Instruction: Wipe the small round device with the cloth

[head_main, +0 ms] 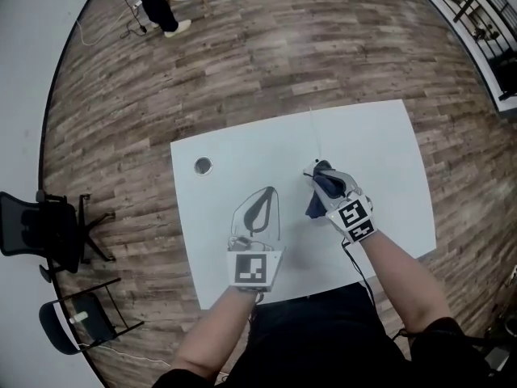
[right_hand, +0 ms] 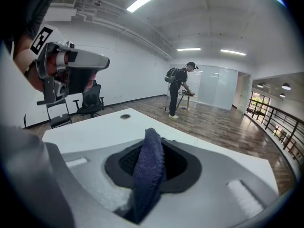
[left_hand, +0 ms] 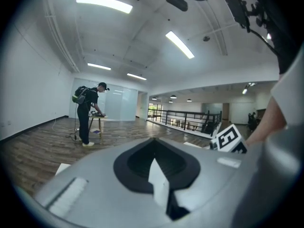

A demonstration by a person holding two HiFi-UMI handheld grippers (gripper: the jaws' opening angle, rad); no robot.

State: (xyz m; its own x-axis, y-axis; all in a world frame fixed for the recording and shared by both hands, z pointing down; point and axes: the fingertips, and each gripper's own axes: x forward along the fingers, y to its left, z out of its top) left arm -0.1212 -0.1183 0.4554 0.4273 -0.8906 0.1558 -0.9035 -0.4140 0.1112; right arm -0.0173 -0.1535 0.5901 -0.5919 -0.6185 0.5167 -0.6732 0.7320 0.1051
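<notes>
A small round metallic device [head_main: 203, 166] lies on the white table [head_main: 380, 144] at its far left, apart from both grippers; the right gripper view shows the device [right_hand: 125, 116] far off. My right gripper [head_main: 319, 173] is held over the table's middle, shut on a dark blue cloth [head_main: 321, 187] that hangs folded from the jaws [right_hand: 149, 170]. My left gripper [head_main: 260, 204] hovers near the front edge, jaws together and pointing away from me. A thin white sliver [left_hand: 159, 182] shows in their seam; I cannot tell what it is.
A thin white cable [head_main: 315, 132] runs across the table toward the far edge. Two black chairs [head_main: 40, 233] [head_main: 81, 318] stand on the wood floor at the left. A person [head_main: 153, 2] works at a small stand far off. A railing [head_main: 477, 6] runs along the far right.
</notes>
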